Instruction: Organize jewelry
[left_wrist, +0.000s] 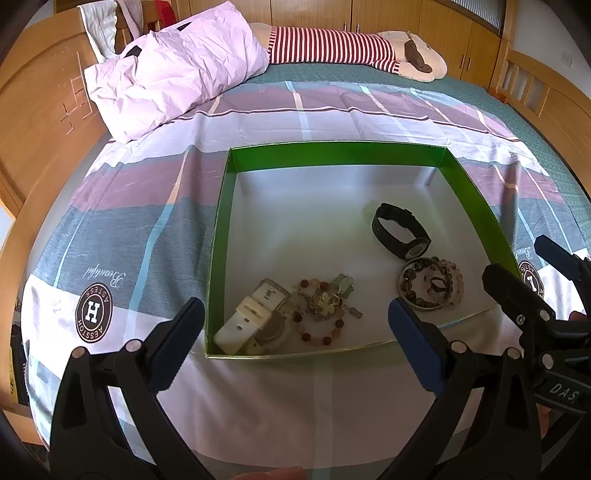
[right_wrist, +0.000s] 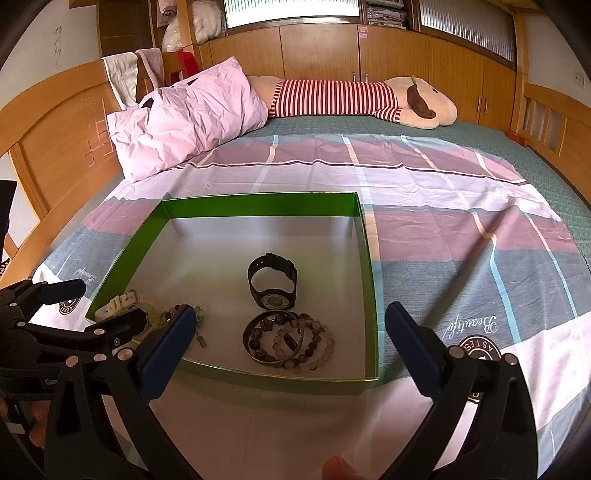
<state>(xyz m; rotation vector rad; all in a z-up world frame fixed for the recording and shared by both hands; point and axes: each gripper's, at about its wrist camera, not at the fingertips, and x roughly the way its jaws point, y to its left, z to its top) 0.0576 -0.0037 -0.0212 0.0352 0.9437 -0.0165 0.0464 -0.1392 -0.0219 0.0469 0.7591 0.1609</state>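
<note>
Blue-padded left gripper (left_wrist: 295, 341) hangs spread wide, nothing between the fingers, just before the near wall of the green box (left_wrist: 476, 195); right gripper (right_wrist: 290, 352) likewise splayed and empty, over the box's near right corner. All jewelry sits inside the box on the silver floor: white watch (left_wrist: 245, 325) at the near left corner, beaded bracelet with charms (left_wrist: 321, 310) touching it, bangle and bead bracelets (right_wrist: 286, 341) piled near right, black watch (right_wrist: 272, 282) just beyond that pile.

Judgement: sorting step not yet begun. Best to take one piece at a time, pinching a strap or bangle rim rather than loose beads, and lift slowly so tangled strands part.

Unclear: how many bracelets overlap in the right pile; charm details blurred; white watch partly hidden behind the left gripper in the right view. Beyond, plaid sheet (right_wrist: 443, 206), pink pillow (right_wrist: 192, 118)
</note>
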